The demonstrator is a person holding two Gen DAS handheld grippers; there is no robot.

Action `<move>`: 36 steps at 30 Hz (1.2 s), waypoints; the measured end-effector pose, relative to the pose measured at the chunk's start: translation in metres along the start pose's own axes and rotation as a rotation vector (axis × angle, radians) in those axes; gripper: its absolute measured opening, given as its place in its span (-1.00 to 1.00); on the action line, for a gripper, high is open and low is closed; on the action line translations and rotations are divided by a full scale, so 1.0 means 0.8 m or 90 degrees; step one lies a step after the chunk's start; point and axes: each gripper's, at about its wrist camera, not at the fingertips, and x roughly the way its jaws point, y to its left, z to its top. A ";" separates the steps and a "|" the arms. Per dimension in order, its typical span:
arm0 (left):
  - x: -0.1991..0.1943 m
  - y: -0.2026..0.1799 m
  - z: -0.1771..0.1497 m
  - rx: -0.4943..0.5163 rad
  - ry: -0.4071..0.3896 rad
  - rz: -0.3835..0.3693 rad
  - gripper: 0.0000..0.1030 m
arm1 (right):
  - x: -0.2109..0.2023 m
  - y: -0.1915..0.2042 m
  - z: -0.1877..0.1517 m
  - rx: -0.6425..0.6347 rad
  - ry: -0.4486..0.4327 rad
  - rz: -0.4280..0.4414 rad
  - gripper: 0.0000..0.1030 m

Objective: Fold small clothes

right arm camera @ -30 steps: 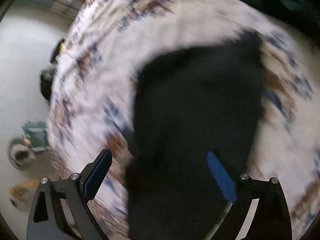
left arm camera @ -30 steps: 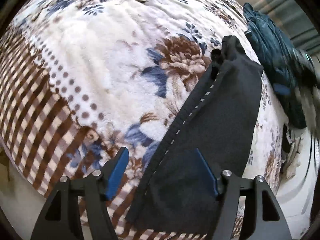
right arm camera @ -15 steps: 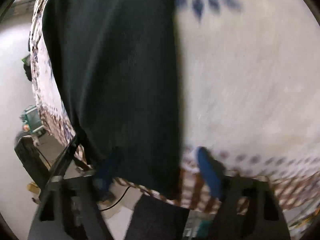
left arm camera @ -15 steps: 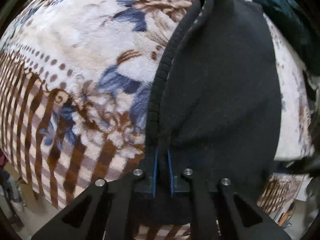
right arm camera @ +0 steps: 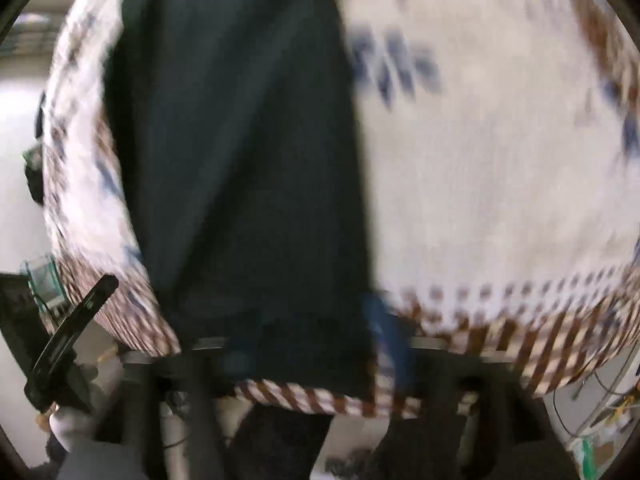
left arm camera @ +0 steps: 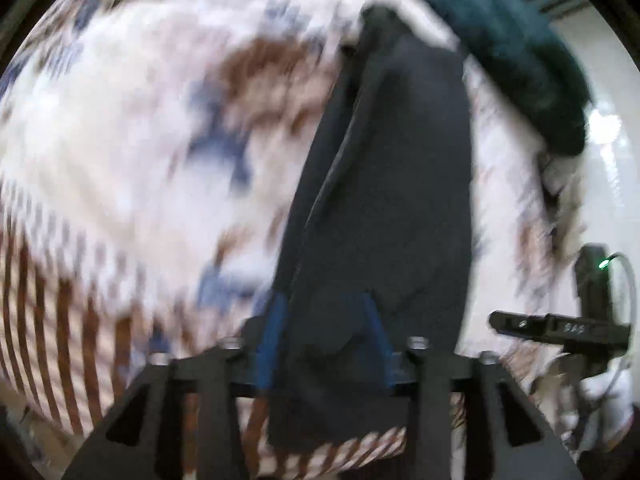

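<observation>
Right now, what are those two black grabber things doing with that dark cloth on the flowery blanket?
A person is folding a small dark garment on a flowery blanket, one gripper in each hand. The left gripper has the garment's near edge between its blue pads, and its jaws are opening. The right gripper sits at the same edge, jaws opening too. A second, teal garment lies farther back. The pictures are blurred.

It looks like a home set up for recording: a plush floral blanket (left arm camera: 168, 128) with a brown-striped border covers the surface, a dark teal garment (left arm camera: 520, 64) lies at its far edge, and loose cables (right arm camera: 600, 412) trail over a pale floor (right arm camera: 16, 184).
</observation>
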 end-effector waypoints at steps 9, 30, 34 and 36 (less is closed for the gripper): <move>0.034 -0.068 0.273 0.035 -0.134 -0.087 0.15 | -0.085 0.043 0.177 0.042 -0.166 0.053 0.52; 0.220 -0.027 0.433 -0.007 0.006 -0.173 -0.63 | 0.001 -0.001 0.356 0.098 -0.115 0.052 0.52; 0.185 -0.020 0.404 -0.031 -0.011 -0.202 -0.43 | -0.008 -0.004 0.341 0.112 -0.118 0.082 0.52; 0.175 -0.022 0.379 -0.026 0.000 -0.200 -0.03 | -0.013 -0.005 0.332 0.114 -0.119 0.092 0.52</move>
